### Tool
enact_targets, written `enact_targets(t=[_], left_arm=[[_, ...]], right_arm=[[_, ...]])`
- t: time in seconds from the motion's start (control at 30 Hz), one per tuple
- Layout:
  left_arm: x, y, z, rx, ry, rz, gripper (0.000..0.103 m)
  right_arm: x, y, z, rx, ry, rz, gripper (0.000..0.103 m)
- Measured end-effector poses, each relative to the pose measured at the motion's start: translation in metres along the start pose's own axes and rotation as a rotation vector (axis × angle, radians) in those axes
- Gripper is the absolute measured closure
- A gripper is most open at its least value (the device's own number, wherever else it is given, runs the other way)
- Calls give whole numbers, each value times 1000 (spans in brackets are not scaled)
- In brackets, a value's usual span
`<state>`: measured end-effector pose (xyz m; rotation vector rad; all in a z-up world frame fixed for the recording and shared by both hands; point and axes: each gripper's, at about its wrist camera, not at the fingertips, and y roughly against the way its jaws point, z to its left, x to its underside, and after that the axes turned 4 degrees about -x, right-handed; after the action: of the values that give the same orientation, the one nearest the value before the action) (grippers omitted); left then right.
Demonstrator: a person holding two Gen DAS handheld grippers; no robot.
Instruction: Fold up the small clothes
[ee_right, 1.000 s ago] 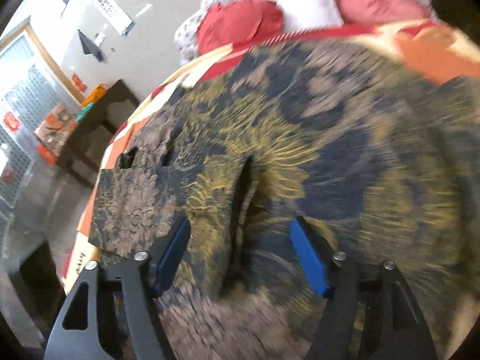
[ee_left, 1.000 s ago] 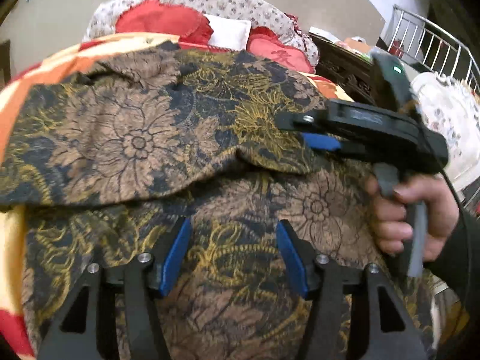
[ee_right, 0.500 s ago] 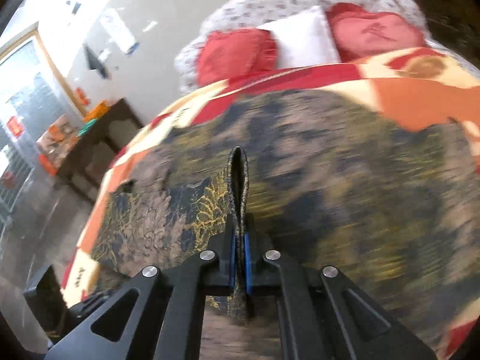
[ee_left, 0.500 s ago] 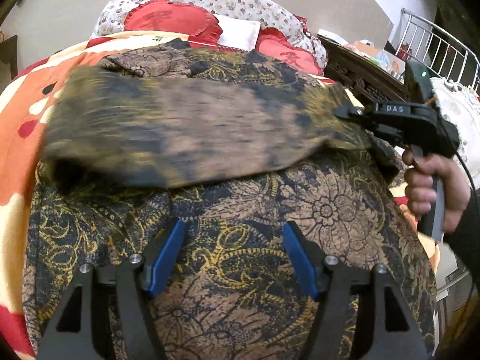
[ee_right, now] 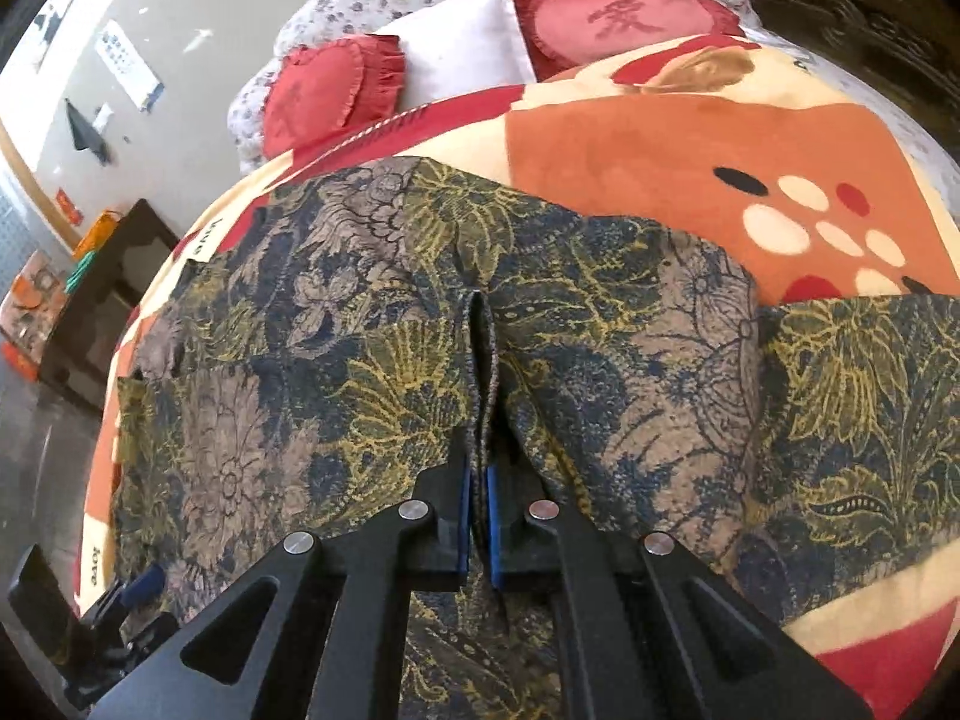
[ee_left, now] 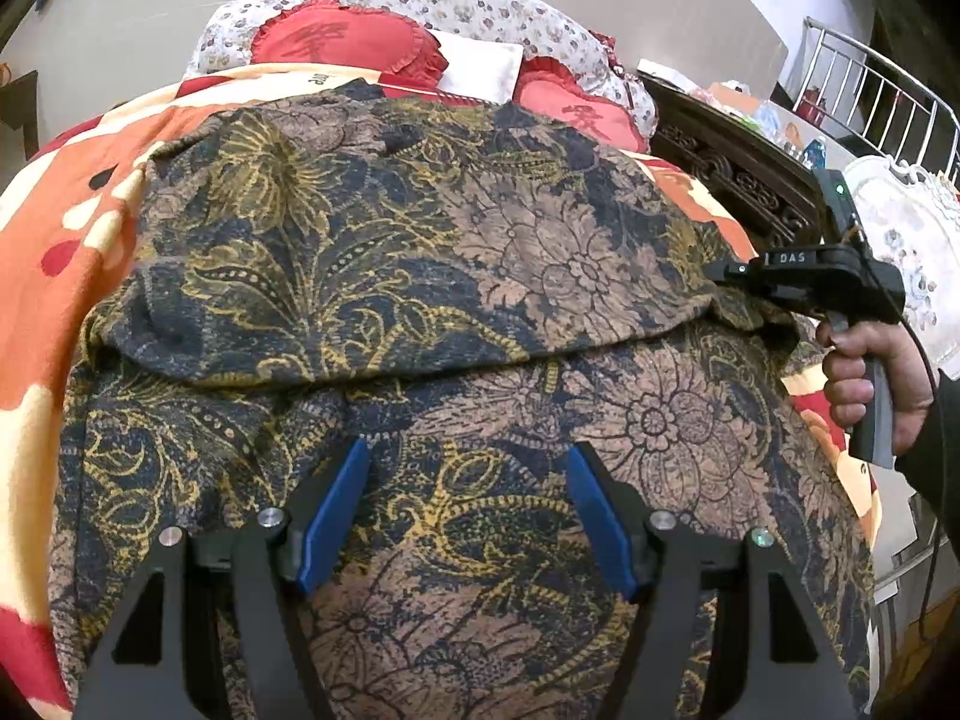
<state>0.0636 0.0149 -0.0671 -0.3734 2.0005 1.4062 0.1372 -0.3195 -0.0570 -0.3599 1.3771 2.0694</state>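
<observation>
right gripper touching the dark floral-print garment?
Touching. The right wrist view shows the right gripper with its fingers pinched shut on a fold of the dark floral-print garment.

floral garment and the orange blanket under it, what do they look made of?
Floral garment: thin woven or knit cloth, matte, printed; it creases sharply into a narrow ridge where the right gripper pinches it. Fibre unclear.
Orange blanket: looks like plush fleece, with a soft fuzzy surface and faint sheen.
</observation>
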Motion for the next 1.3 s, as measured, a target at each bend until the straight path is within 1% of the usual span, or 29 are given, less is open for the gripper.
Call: enact_targets(t=[0.17, 0.23, 0.33, 0.4, 0.43, 0.5, 0.53, 0.57, 0.6, 0.63, 0.67, 0.73, 0.77, 0.8, 0.83, 0.87, 0.9, 0.93, 0.97, 1.0, 1.03, 1.1, 1.13, 1.2, 1.23, 1.3], left_arm=[[-1, -1, 1, 4, 3, -1, 32], [-1, 0, 1, 1, 5, -4, 32], [-7, 11, 2, -25, 6, -39, 31], [-22, 25, 7, -24, 7, -85, 30], [-31, 32, 11, -32, 13, -113, 28], [-55, 41, 23, -63, 28, -172, 13], [-69, 40, 29, -90, 26, -204, 10], [-79, 36, 33, -119, 19, -219, 10], [-89, 31, 37, -152, 14, -223, 10], [-98, 23, 41, -178, 10, -221, 10], [-111, 11, 47, -187, 9, -214, 12], [-126, -8, 58, -223, 32, -192, 34], [-133, -21, 67, -243, 72, -151, 67], [-137, -36, 76, -247, 123, -100, 82], [-139, -48, 84, -254, 164, -55, 89], [-138, -65, 93, -278, 194, 1, 88], [-134, -77, 98, -283, 204, 45, 87], [-131, -82, 101, -282, 200, 51, 87], [-131, -82, 101, -286, 182, 32, 87], [-131, -81, 101, -286, 181, 35, 87], [-132, -80, 102, -282, 180, 39, 87], [-135, -66, 104, -266, 178, 37, 87], [-134, -53, 103, -259, 178, 18, 86], [-121, -26, 96, -239, 154, -40, 76], [-114, -14, 91, -223, 142, -61, 74], [-93, 5, 85, -198, 138, -70, 70]], right_arm=[[5, 6, -5, 17, -35, 21, 103], [7, 7, -4, 43, -31, 23, 103], [7, 4, -3, 48, -23, 31, 103], [5, 9, -5, 23, -26, 33, 103], [5, 17, -6, 12, -25, 31, 103], [4, 40, -6, 0, -10, -28, 103], [4, 50, -6, -1, -2, -60, 101], [4, 61, -5, -2, 9, -97, 96], [4, 74, -2, -4, 26, -156, 94], [4, 79, 1, -11, 38, -181, 94], [3, 81, 8, -26, 66, -200, 94], [-2, 69, 27, -30, 128, -186, 94], [-5, 61, 36, -20, 159, -170, 94], [-9, 45, 46, 14, 190, -147, 97], [-12, 32, 50, 53, 196, -134, 98], [-14, 23, 51, 88, 195, -126, 99], [-17, 6, 45, 169, 180, -97, 99], [-19, -11, 34, 219, 137, -41, 100], [-20, -18, 23, 204, 98, -33, 101], [-21, -16, 16, 196, 71, -61, 101], [-22, -12, 12, 213, 53, -77, 101], [-22, -5, 9, 190, 48, -78, 100], [-19, 8, 14, 169, 75, -107, 100], [-10, 26, 26, 98, 122, -144, 100], [-2, 34, 33, 57, 149, -151, 100], [18, 38, 46, 31, 204, -140, 99]])
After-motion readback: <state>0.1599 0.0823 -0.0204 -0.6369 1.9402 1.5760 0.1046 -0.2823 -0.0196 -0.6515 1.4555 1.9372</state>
